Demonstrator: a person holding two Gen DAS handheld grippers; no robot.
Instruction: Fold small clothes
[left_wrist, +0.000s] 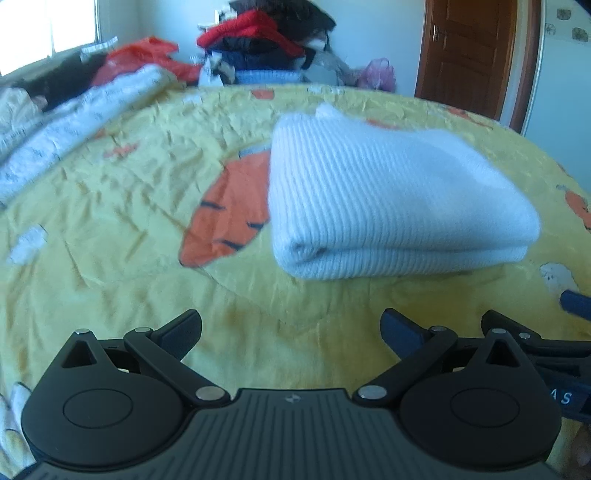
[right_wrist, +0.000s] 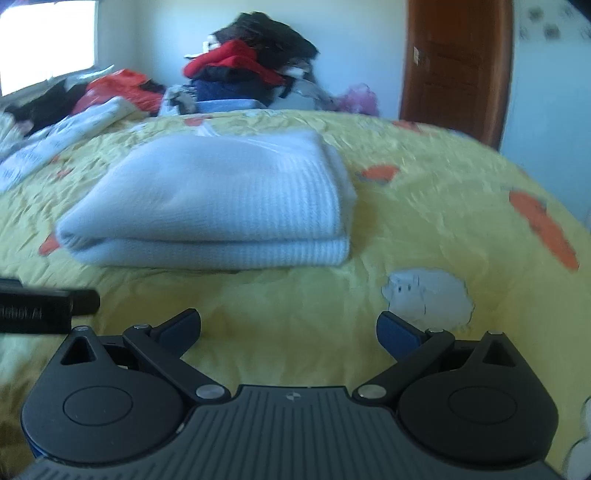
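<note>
A folded white ribbed garment (left_wrist: 391, 199) lies on the yellow bedspread (left_wrist: 129, 206), which is printed with orange carrots and small white animals. The garment is doubled over, with the rounded fold edge facing the cameras and two thick layers showing along it.

The left gripper (left_wrist: 291, 332) has its jaws spread wide and nothing between them. From its wrist view the garment sits beyond the fingertips at about one o'clock, apart from both fingers, with a strip of bare bedspread between. A large printed carrot (left_wrist: 229, 218) shows at the garment's nine o'clock side, partly tucked under its edge.

The right gripper (right_wrist: 288, 330) is likewise released, jaws wide and holding nothing. In its wrist view the garment (right_wrist: 218, 206) lies ahead at roughly eleven o'clock, clear of the fingertips. A printed white animal (right_wrist: 428, 295) sits just past the right finger at about one o'clock. At nine o'clock in this view a black bar intrudes, probably part of the left gripper, though blur makes that unsure.

Beyond the bed's far edge, at twelve o'clock, a pile of dark and red clothes (right_wrist: 251, 70) rises against the wall, and a brown door (right_wrist: 458, 70) stands at two o'clock.
</note>
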